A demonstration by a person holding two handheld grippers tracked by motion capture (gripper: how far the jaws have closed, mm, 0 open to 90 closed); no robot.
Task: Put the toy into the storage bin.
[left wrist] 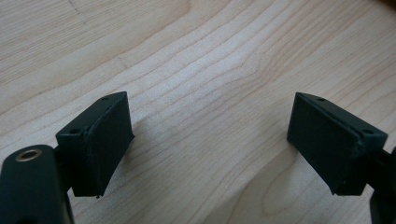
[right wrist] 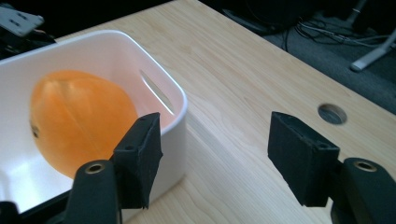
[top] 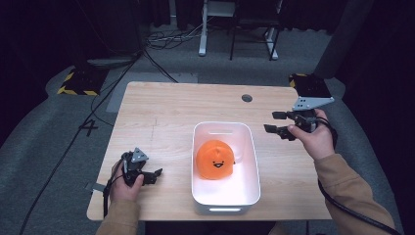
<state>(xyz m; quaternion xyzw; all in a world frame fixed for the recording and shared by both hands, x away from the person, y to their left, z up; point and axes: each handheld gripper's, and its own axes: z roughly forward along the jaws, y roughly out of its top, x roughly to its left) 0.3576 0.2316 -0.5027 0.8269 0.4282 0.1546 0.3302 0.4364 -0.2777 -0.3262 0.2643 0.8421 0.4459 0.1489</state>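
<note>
Here, seen from the high view, a light wooden desk (top: 161, 112) carries a white bin (top: 247, 181) near its middle, and an orange plush toy with a small smiling face (top: 214, 159) sits inside the bin. The left hand (top: 126, 185) rests low at the desk's near left edge, its forearm coming in from below; the left tongs (top: 152, 176) point toward the bin, well apart from it. The right hand (top: 314, 138) is raised beside the bin's far right corner, wrist bent inward, and the right tongs (top: 277, 122) point left toward the bin with their jaws spread and nothing between them.

In the left gripper view, the left tongs (left wrist: 210, 135) stand spread wide just over bare wood grain, pinching nothing.

In the right gripper view, the right tongs (right wrist: 215, 154) are spread over the desk just beside the bin (right wrist: 180, 100). The plush toy (right wrist: 79, 121) lies in the bin off to the left, apart from both jaws; a round hole (right wrist: 332, 113) in the desk shows at the right
</note>
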